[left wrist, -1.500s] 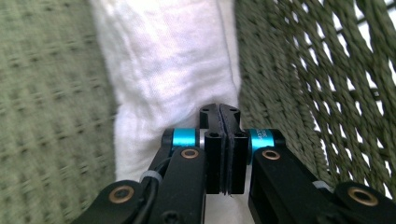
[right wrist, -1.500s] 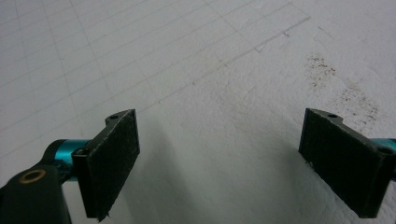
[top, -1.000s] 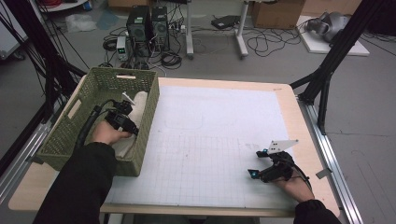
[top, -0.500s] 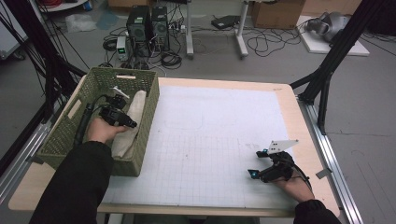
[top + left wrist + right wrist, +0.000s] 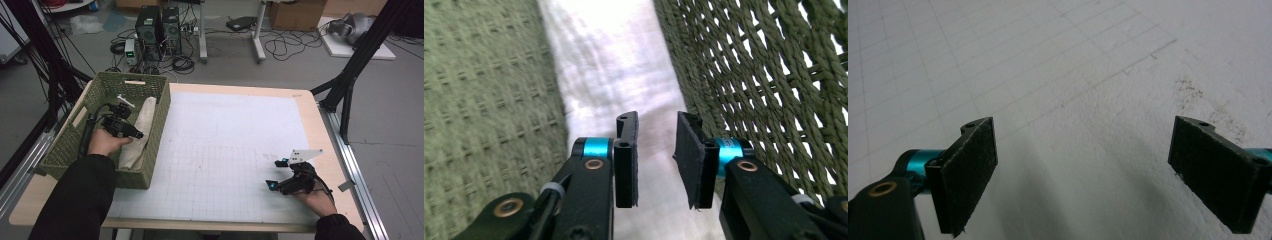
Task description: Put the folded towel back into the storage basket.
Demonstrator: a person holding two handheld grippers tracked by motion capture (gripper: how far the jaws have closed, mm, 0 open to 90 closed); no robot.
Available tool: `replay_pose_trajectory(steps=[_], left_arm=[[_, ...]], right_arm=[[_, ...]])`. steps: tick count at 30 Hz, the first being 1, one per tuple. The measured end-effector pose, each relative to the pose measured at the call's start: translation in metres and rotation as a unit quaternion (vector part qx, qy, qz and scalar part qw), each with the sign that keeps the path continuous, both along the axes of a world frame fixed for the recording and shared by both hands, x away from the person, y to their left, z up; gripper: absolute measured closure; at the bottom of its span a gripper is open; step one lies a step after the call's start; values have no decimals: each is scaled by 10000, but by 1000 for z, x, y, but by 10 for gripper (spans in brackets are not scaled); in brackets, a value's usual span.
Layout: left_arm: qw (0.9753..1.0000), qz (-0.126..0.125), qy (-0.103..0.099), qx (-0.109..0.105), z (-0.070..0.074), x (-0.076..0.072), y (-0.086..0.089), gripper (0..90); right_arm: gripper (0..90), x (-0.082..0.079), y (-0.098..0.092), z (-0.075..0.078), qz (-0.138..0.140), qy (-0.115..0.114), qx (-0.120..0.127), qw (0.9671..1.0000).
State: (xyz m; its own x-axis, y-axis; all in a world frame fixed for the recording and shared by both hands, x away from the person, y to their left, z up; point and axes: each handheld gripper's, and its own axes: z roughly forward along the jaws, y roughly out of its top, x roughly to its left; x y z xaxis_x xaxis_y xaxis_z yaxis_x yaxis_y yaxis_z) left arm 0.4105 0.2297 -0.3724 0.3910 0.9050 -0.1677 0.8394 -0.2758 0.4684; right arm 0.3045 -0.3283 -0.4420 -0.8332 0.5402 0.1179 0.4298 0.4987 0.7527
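Woven wicker basket (image 5: 157, 107), white cloth (image 5: 140, 130)

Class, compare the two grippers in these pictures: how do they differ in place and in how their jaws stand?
The left gripper is inside the green basket, over the white cloth; the right gripper sits over the white gridded mat. The left one's jaws stand a narrow gap apart; the right one's are spread wide. Both are hand-held, with black jaws holding nothing.

Lab: computer towers (image 5: 159, 27), floor cables (image 5: 285, 47), rig frame (image 5: 362, 55).
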Motion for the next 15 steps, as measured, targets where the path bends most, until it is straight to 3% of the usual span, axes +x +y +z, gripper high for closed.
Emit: replay_pose_trajectory(steps=[15], left_arm=[[9979, 84, -330, -543, 10, -6, 8, 626]], right_arm=[[115, -4, -3, 8, -123, -125, 195, 9997]])
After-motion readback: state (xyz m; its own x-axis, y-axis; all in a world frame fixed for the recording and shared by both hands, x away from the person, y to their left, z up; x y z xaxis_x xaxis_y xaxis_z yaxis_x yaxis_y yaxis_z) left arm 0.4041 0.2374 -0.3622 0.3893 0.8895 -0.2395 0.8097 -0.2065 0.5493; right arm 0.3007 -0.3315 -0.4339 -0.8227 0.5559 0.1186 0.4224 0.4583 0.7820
